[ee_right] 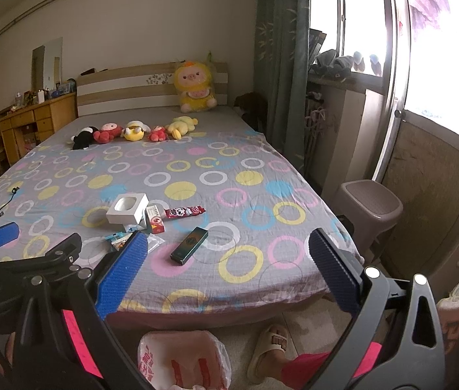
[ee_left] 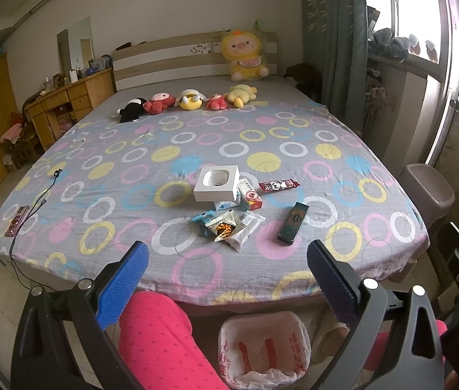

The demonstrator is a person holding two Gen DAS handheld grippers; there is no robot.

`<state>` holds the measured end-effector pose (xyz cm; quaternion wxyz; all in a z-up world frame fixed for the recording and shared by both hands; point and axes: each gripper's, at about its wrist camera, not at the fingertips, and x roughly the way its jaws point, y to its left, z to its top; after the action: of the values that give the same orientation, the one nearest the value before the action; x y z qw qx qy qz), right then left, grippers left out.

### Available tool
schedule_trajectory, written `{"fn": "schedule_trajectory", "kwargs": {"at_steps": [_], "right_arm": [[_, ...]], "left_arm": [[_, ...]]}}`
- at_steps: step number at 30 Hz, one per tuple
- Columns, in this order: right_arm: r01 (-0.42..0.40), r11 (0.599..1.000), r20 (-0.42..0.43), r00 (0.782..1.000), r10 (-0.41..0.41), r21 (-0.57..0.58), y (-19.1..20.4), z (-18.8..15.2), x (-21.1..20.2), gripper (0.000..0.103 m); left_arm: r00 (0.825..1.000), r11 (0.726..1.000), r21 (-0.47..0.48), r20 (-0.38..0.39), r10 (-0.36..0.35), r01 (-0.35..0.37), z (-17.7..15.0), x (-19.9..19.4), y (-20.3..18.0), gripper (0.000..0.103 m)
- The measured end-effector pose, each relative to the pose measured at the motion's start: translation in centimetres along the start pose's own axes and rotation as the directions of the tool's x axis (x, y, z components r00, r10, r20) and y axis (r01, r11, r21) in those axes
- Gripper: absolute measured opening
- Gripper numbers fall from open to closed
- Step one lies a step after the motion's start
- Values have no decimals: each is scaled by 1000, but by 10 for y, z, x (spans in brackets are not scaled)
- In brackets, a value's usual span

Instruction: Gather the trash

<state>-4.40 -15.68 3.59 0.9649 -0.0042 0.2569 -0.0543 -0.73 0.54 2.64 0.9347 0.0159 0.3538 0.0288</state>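
We hold the left gripper [ee_left: 227,258] and right gripper [ee_right: 227,256] spread and empty. The wrappers [ee_left: 229,229] lie near the bed's [ee_left: 106,169] foot edge, above the bin [ee_left: 263,351]: light, crinkly, likely slippery, so we'd pinch a raised fold.

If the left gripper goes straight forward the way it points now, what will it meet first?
Probably the pile of snack wrappers on the bed. The left gripper is open and empty, aimed at them over the bed's near edge; depth is unclear.
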Motion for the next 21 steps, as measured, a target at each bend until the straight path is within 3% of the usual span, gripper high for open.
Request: {"fn": "schedule_trajectory", "kwargs": {"at_steps": [16, 21], "right_arm": [[-21, 1000, -23, 1000, 21, -4, 3, -3, 7, 97], [-74, 997, -55, 996, 74, -9, 3, -7, 22, 97]], "left_arm": [[1000, 1000, -1, -6, -5, 5, 1, 0, 2, 96], [1000, 1000, -5, -23, -18, 18, 2, 5, 8, 96]]}}
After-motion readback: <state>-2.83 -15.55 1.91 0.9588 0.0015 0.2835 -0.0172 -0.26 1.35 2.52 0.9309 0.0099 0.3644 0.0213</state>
